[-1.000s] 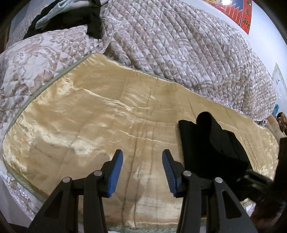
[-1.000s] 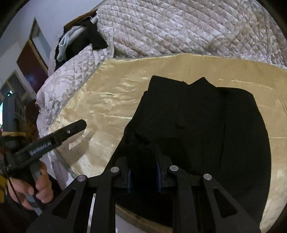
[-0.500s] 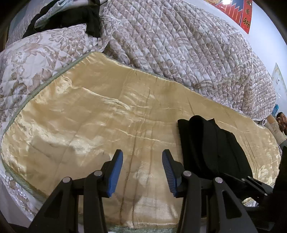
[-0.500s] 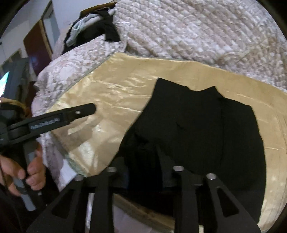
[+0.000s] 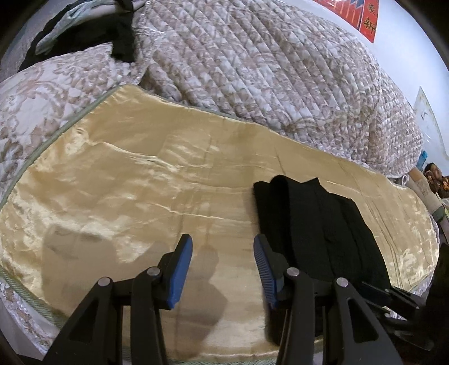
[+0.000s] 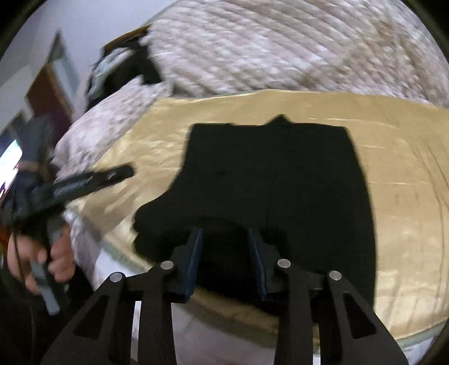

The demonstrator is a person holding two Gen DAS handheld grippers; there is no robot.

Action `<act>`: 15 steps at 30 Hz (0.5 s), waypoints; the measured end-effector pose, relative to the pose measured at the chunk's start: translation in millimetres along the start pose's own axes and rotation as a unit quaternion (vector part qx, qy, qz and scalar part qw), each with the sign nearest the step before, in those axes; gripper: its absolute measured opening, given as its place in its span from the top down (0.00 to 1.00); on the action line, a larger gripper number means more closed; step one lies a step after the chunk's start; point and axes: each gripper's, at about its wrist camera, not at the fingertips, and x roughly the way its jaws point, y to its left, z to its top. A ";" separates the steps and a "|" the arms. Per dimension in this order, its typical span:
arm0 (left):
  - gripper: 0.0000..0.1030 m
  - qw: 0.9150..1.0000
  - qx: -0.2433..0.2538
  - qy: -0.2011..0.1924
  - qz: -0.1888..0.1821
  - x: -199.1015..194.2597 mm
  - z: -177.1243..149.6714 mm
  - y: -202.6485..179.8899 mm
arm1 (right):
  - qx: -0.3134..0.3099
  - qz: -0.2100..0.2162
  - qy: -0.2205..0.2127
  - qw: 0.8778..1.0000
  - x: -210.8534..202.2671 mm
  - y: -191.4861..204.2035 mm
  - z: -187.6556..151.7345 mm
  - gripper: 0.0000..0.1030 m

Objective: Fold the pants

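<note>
The black pants [image 6: 277, 179] lie folded on the gold satin sheet [image 5: 118, 196], near its front edge. The right gripper [image 6: 226, 258] is over their near hem, jaws closing around the cloth, pads apparently not pressing it (the picture is blurred). The left gripper [image 5: 223, 269] hangs half open, holding nothing, beside the pants. A quilted bedspread [image 5: 266, 73] is heaped behind.

Folded black fabric pants [image 6: 277, 179] on a shiny gold satin sheet [image 5: 140, 196], grey-beige floral quilted blanket [image 5: 266, 70] across the top, red poster [image 5: 362, 14] in the upper right corner, blue gripper pads [image 5: 181, 266].
</note>
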 end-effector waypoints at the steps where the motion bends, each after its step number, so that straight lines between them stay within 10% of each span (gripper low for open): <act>1: 0.53 1.000 0.000 0.003 -0.001 2.0 1.2 -2.4 | -0.001 0.012 0.003 1.000 -1.1 1.4 2.2 0.67; 4: 0.53 1.000 0.006 0.006 -0.013 5.1 11.0 -15.0 | 0.022 0.039 -0.003 0.999 -9.4 -10.9 12.2 0.67; 15: 0.53 0.992 0.113 0.010 -0.055 55.5 54.3 -100.1 | 0.033 -0.064 0.006 0.997 14.1 -83.1 86.4 0.67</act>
